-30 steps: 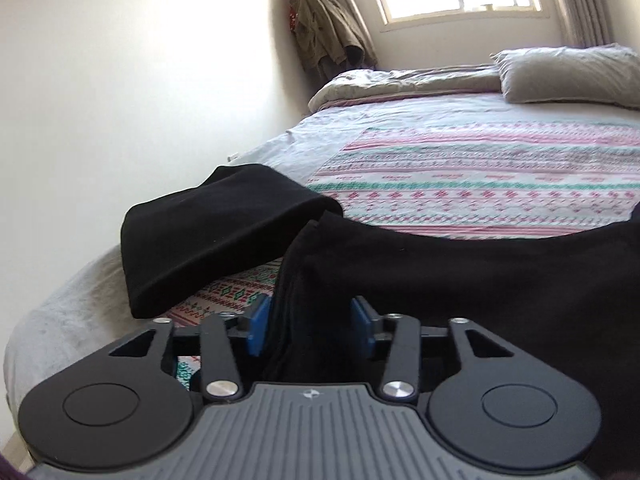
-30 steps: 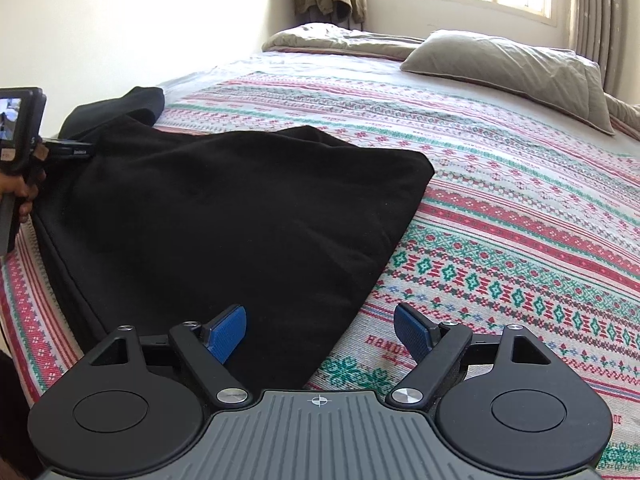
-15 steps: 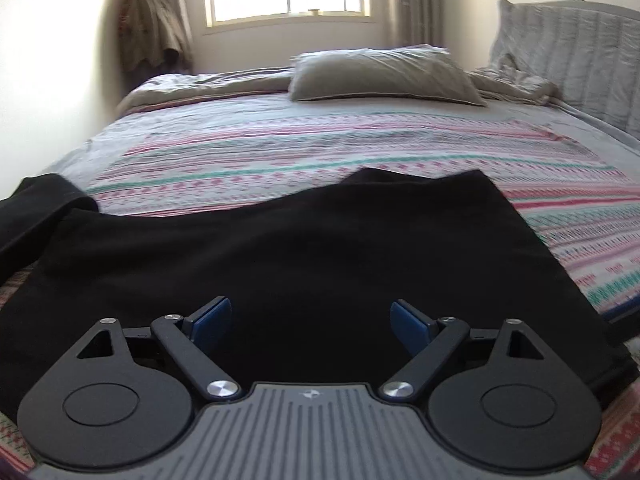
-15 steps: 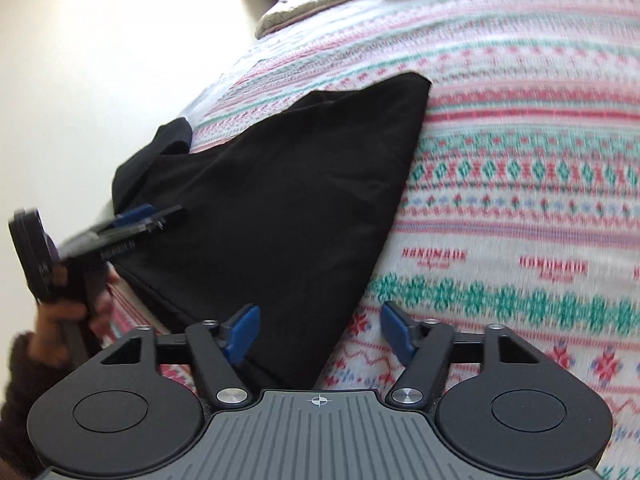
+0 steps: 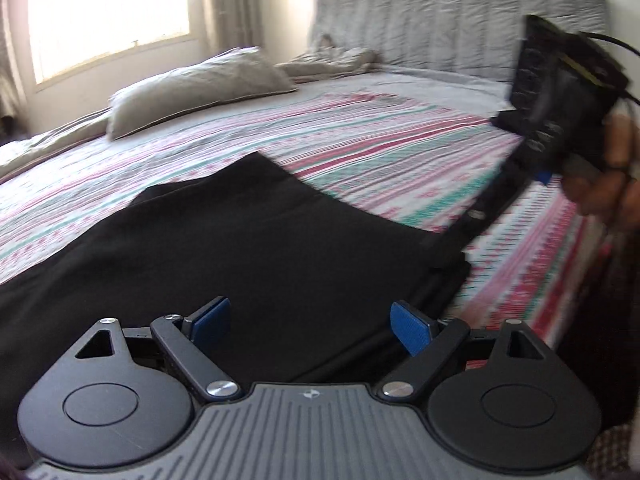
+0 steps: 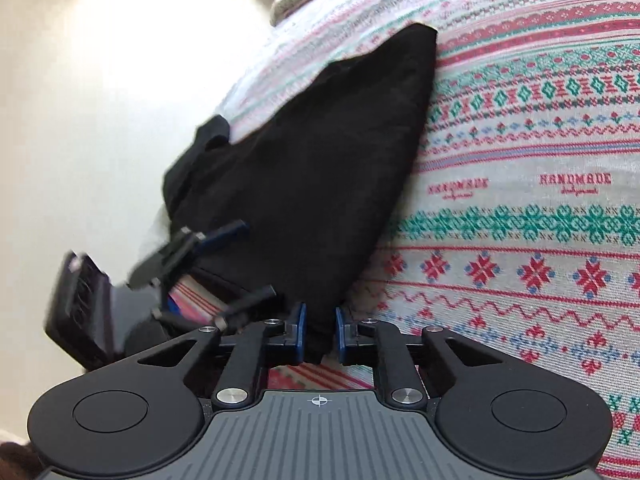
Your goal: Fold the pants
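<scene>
The black pants (image 5: 248,240) lie folded flat on the patterned bedspread (image 5: 380,152). My left gripper (image 5: 310,320) is open and empty, just above the pants' near edge. My right gripper (image 6: 319,334) is shut on the pants' (image 6: 320,152) near corner, low over the bedspread (image 6: 520,200). The right gripper also shows in the left wrist view (image 5: 480,212) at the pants' right corner, blurred. The left gripper shows open at the left of the right wrist view (image 6: 236,268), by the pants' left edge.
A grey pillow (image 5: 200,88) and rumpled bedding (image 5: 340,56) lie at the head of the bed by a quilted headboard (image 5: 440,12). A window (image 5: 108,12) is behind. A pale wall (image 6: 100,100) runs along the bed's left side.
My left gripper let go of the pants, opened and swung to the right. My right gripper moved onto the pants' near corner and shut on it.
</scene>
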The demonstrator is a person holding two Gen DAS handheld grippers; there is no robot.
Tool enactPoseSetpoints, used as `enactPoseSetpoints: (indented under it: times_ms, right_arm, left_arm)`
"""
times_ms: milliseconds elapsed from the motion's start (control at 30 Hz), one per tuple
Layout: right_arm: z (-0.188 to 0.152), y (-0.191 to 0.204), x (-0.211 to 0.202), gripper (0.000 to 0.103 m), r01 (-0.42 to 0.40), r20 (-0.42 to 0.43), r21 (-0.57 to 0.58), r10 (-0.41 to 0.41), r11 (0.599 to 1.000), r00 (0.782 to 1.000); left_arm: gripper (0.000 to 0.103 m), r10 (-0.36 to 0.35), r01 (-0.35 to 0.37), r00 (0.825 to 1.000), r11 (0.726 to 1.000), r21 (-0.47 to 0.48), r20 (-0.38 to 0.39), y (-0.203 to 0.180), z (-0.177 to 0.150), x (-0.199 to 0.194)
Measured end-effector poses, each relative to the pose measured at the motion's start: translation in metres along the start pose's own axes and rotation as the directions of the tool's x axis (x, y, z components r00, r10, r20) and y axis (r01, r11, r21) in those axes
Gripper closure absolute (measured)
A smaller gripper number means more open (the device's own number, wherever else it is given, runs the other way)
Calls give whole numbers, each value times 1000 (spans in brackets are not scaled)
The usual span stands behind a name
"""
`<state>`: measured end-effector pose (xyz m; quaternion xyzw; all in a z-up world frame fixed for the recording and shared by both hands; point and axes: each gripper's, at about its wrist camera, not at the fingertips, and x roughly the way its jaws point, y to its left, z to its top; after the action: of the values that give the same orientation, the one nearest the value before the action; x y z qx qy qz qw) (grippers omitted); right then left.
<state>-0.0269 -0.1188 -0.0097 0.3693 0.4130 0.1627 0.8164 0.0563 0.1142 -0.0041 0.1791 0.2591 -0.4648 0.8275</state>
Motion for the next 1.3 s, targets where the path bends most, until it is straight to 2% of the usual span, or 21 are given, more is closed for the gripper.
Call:
enactPoseSetpoints:
  times_ms: [100,167,233,300,400,500,533,567,600,667,733,1033,1100,1133,1200,1233,1300]
  right_arm:
    - [5,4,2,88,-11,2,-4,11,1000,1000]
    - [9,7,3,88,-27,6,3,27,1000,1000]
    - [14,8,4,88,-48,13,8,48,999,999]
    - [18,10,4,88,-65,20,9,65,998,998]
    - [23,6,5,88,-67,21,14,67,998,998]
    - [26,-8,6,83,-46,37,44,45,998,998]
    - [28,-14,7,74,-21,42,49,19,999,999]
    - [30,-20,9,54,1,49,56,-4,998,999]
    - [32,-27,12,47,22,51,73,-25,997,998]
    - [39,-41,19,47,-9,56,124,2,992,998]
    - [48,-46,23,47,-35,89,128,23,991,996]
    - [87,-47,60,65,25,214,70,-40,997,976]
    - [94,-48,67,67,28,239,70,-44,997,970]
    - [97,-49,70,70,28,252,74,-46,997,967]
    - [102,-50,76,83,53,263,80,-72,995,962]
    - [106,-51,79,96,69,257,86,-89,994,962]
    - [110,-52,79,98,69,253,97,-92,993,963]
  left_arm:
    - [6,-83,83,996,996,28,9,-10,2,1]
    - [6,-74,73,997,996,54,10,-19,4,5]
    - [8,-17,16,1000,998,61,15,-28,5,14]
    - [17,85,-85,996,995,54,7,-36,7,27]
    - [26,241,-240,970,968,73,-10,-43,5,44]
    - [35,273,-273,962,960,60,3,-44,2,49]
    - [39,273,-273,962,961,53,8,-45,2,50]
    - [42,274,-274,962,961,46,13,-46,1,50]
    - [45,274,-274,962,961,44,16,-46,-1,50]
    - [47,276,-277,961,960,50,26,-49,-3,49]
    - [49,282,-284,959,957,57,37,-50,-5,48]
    - [56,279,-279,960,960,-10,38,-52,-13,37]
    - [60,279,-279,960,960,-16,32,-53,-11,38]
    - [67,281,-281,959,960,-9,29,-55,-10,39]
    - [80,294,-295,955,955,26,27,-60,-8,41]
    - [81,298,-299,954,954,35,26,-62,-7,42]
    - [82,303,-303,953,953,25,19,-63,-3,43]
